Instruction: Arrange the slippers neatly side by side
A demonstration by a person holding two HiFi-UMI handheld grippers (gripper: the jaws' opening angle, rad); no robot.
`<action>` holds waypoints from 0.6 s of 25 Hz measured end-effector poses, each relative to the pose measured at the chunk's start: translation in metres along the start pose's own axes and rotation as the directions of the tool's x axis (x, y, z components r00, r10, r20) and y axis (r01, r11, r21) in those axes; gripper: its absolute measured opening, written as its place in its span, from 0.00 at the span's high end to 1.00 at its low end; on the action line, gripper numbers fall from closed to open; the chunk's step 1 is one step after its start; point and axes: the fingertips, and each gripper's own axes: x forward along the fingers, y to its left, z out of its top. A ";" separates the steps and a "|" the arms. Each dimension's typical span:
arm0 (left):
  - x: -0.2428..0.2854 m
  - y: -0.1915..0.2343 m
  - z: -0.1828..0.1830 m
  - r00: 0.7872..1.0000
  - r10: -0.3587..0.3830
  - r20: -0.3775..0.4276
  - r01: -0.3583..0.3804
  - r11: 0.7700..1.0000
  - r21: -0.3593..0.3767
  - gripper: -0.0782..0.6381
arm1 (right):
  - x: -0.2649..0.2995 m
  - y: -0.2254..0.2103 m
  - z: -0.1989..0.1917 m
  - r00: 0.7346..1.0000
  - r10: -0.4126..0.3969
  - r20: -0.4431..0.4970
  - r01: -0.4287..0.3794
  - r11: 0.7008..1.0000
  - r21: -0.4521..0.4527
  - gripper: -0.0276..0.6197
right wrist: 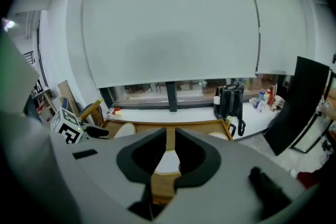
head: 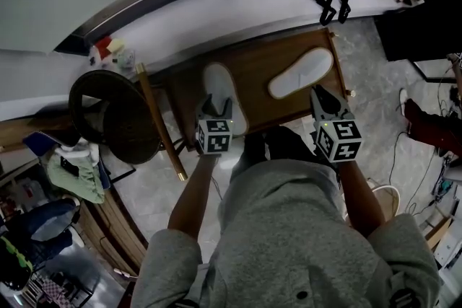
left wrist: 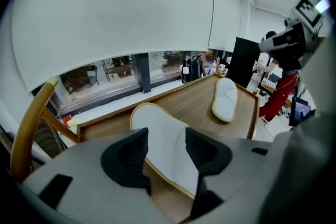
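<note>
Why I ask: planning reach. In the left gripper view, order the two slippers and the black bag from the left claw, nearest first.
1. Near slipper, just ahead.
2. Far slipper, farther right.
3. Black bag, on the windowsill beyond.

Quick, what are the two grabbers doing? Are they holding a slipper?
Left gripper: open, jaws either side of the left slipper, not squeezing it.
Right gripper: open, holding nothing; the right slipper shows beyond its jaws.
</note>
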 end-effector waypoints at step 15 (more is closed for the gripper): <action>-0.058 0.001 0.017 0.980 0.171 0.101 -0.143 0.960 -0.240 0.59 | 0.050 -0.052 -0.049 0.994 0.014 -0.107 0.011 0.975 0.223 0.80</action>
